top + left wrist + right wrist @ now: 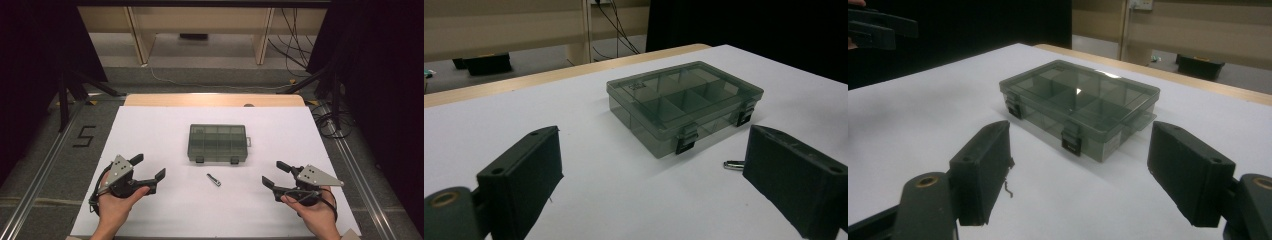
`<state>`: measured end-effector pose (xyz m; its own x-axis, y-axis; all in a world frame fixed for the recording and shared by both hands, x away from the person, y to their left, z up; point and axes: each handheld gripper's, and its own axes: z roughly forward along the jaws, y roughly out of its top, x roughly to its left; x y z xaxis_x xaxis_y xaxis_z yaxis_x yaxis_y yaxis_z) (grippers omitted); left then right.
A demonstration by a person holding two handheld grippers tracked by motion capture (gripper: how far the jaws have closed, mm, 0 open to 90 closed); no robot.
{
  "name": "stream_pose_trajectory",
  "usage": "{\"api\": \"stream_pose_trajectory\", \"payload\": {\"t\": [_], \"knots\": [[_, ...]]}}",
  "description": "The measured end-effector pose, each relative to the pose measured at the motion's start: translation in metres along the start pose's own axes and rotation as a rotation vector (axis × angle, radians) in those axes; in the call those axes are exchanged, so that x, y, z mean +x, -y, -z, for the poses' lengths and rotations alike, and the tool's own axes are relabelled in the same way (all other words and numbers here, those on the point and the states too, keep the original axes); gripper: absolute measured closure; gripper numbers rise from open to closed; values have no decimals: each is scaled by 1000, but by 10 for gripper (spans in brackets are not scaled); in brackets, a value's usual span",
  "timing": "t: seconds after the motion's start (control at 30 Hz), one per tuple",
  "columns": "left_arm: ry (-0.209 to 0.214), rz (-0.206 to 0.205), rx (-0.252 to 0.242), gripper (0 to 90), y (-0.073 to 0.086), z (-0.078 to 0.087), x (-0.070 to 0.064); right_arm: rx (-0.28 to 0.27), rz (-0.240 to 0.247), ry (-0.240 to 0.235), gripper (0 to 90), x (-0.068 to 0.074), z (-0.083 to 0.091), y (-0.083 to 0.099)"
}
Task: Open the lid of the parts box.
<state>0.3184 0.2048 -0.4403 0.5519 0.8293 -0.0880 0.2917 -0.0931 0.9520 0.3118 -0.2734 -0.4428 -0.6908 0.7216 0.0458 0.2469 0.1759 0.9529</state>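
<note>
A smoky clear compartment box (218, 143) with two dark front latches lies shut in the middle of the white table cover (150, 125). A small metal piece (214, 179) lies just in front of it. My left gripper (149, 166) is held at the front left, open and empty. At the front right my right gripper (273, 173) is also open and empty. In the left gripper view the box (684, 102) and the metal piece (734, 164) lie beyond the spread jaws. The right gripper view has the box (1080, 100) ahead between its jaws.
The table's wooden far edge (215, 99) shows behind the white cover. Black stands and cables (327, 117) sit on the floor at both sides. A "5" (84, 136) is marked on the floor at left. The other gripper (878, 25) appears in the right gripper view's top left.
</note>
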Motion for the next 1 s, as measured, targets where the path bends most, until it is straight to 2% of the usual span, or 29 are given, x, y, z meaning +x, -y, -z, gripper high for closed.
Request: {"api": "stream_pose_trajectory", "payload": {"t": [0.27, 0.43, 0.47, 0.5, 0.53, 0.57, 0.63, 0.67, 0.7, 0.73, 0.77, 0.8, 0.83, 0.87, 0.93, 1.0], "knots": [[-3, 12, -4, 113, 1, -1, 3, -1, -5, -7, 261, 0, 1, -1], [-7, 2, -1, 171, 0, -3, 7, -23, -6, -16, 269, 1, -3, -1], [-5, 4, -3, 201, 0, -3, 9, -21, 3, -17, 273, 0, -4, -2], [-10, 17, -2, 290, -1, -4, 10, 9, 14, 1, 290, 0, -2, -5], [-13, 26, -2, 290, -2, -6, 13, 9, 14, 1, 290, 0, -2, -5], [-9, 33, 1, 455, -4, -7, 16, -4, 25, -2, 331, -2, -4, -6], [-10, 36, 6, 567, -7, -10, 19, -5, 31, -7, 410, -4, -6, -9], [-10, 36, 6, 609, -7, -10, 19, -5, 31, -7, 410, -4, -6, -9], [-12, 27, 13, 652, -9, -13, 18, 0, 35, -17, 513, -6, -9, -13], [-12, 27, 13, 683, -9, -13, 18, -7, 42, -18, 551, -8, -12, -15], [-27, 8, 33, 721, -11, -17, 16, 20, 52, -15, 598, -10, -14, -17], [-27, 8, 33, 752, -11, -17, 16, 20, 52, -15, 598, -10, -14, -17], [-37, -4, 58, 787, -13, -24, 15, 31, 59, -20, 709, -12, -21, -19], [-39, -12, 71, 814, -14, -28, 14, 34, 70, -17, 751, -14, -25, -19], [-39, -23, 83, 860, -15, -33, 14, 86, 66, -15, 832, -16, -32, -20], [-41, -33, 112, 885, -16, -44, 14, 92, 72, -9, 898, -20, -41, -20]]}}
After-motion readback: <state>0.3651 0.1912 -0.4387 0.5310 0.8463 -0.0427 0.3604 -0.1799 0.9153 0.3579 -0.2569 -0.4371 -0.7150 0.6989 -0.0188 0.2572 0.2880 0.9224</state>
